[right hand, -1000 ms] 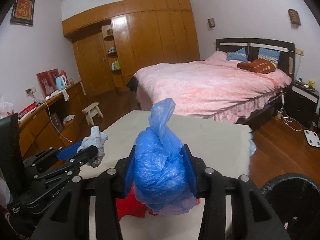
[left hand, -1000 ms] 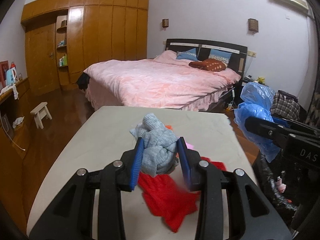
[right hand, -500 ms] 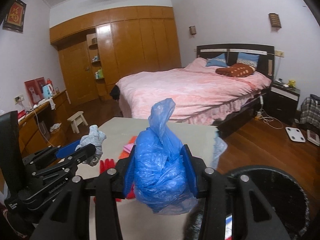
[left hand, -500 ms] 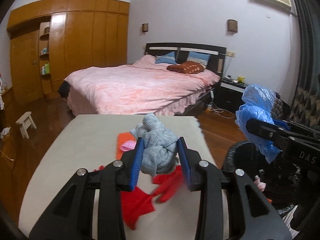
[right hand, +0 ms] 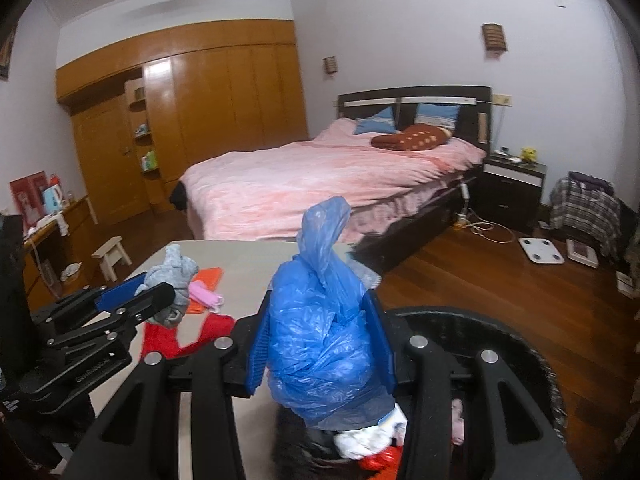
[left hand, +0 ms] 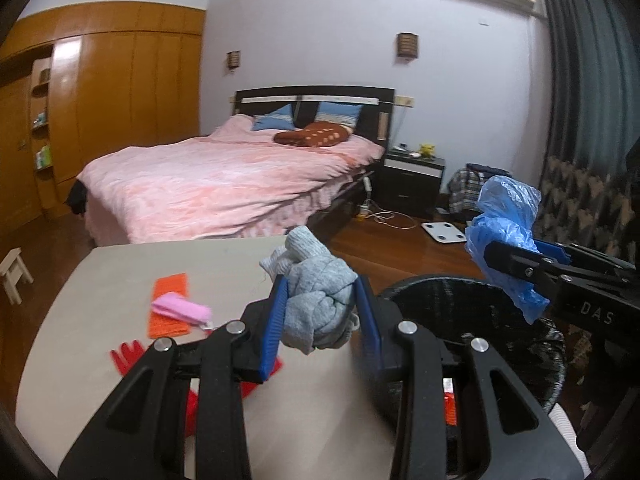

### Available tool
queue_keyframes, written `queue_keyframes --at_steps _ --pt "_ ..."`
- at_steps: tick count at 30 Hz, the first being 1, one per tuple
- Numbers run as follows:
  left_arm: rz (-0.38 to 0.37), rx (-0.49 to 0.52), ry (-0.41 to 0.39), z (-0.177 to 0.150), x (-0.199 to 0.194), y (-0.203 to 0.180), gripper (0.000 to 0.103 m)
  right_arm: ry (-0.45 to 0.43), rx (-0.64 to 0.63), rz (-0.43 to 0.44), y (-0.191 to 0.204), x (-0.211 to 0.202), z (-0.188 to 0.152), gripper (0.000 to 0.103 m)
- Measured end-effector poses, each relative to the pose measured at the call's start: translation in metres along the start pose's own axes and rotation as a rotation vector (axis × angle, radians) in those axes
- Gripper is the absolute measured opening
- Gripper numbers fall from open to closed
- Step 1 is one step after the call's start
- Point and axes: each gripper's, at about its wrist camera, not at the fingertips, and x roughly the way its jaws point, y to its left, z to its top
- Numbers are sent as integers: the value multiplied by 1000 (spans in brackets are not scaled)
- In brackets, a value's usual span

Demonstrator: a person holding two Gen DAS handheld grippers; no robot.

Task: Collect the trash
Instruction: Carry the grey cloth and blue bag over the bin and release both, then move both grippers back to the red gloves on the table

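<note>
Right wrist: right claw point(right hand: 320, 344) grips blue bag point(right hand: 324, 320) above black bin point(right hand: 528, 356), contents seemingly white and red scraps

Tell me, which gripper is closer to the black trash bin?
Right. The right gripper, clamped on the blue plastic bag, is over the black trash bin. The left gripper, holding the gray cloth, is above the table edge beside it.

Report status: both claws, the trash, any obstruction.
Left claw shut on grey sock bundle. Right claw shut on blue plastic bag, above black bin. Nothing blocking the bin mouth.
</note>
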Motion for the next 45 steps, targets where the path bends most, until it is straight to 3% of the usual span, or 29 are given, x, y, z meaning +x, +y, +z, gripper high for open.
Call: queue_keyframes --at_steps 22,27,29,33,35,41,45 --pt "-207 127 38 -6 53 -97 34 25 94 -196 -86 -25 -30 44" --pt "-246 145 46 -8 64 -111 37 28 105 -232 -100 -27 -34 48" --pt "-257 142 42 -7 66 -112 49 27 112 -249 -105 -28 -35 59" --pt "-256 149 38 -7 67 -112 56 18 125 -281 -112 -31 -34 76" --pt "-242 143 39 -8 66 -108 63 5 129 -308 -112 -33 -34 95" --pt "-179 115 36 -8 58 -84 79 3 133 -294 -104 -28 -31 97" --pt "-135 94 36 -8 51 -64 84 15 129 -262 -90 -17 -30 97"
